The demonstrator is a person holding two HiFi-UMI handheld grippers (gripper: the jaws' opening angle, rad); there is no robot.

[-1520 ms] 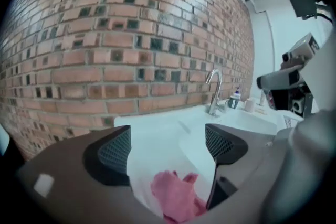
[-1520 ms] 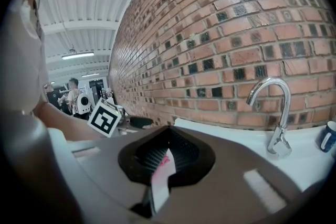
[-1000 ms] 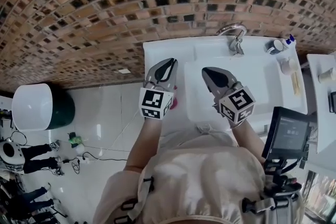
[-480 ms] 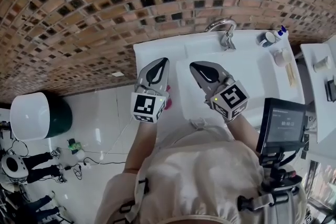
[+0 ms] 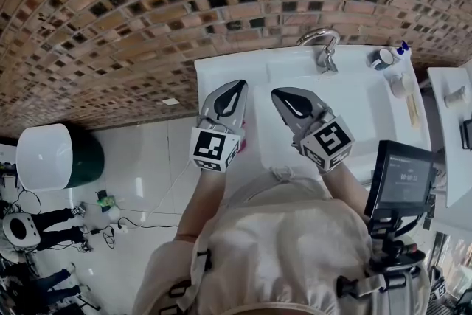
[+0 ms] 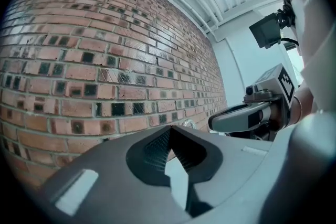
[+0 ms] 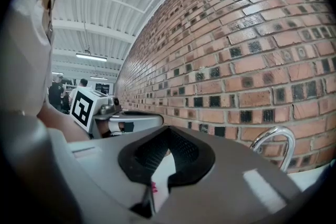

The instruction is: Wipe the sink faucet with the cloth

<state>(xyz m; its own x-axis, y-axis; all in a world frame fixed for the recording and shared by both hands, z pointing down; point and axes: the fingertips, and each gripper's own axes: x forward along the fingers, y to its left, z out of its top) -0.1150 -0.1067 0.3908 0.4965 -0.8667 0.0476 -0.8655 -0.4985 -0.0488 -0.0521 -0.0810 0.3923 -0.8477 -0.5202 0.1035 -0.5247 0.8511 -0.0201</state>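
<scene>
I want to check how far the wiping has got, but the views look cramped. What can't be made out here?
Cloth: head view, only a pink sliver shows; the left gripper covers the rest.
Faucet: right gripper view, its base is hidden behind the body of the right gripper.
Small items right of the faucet: head view, too small to name.

I'm holding the left gripper (image 5: 237, 88) and right gripper (image 5: 279, 94) out ahead of me, about level, side by side, tips angled toward each other but not touching. Left jaws are closed on nothing; right jaws meet at the tips, also empty.
</scene>
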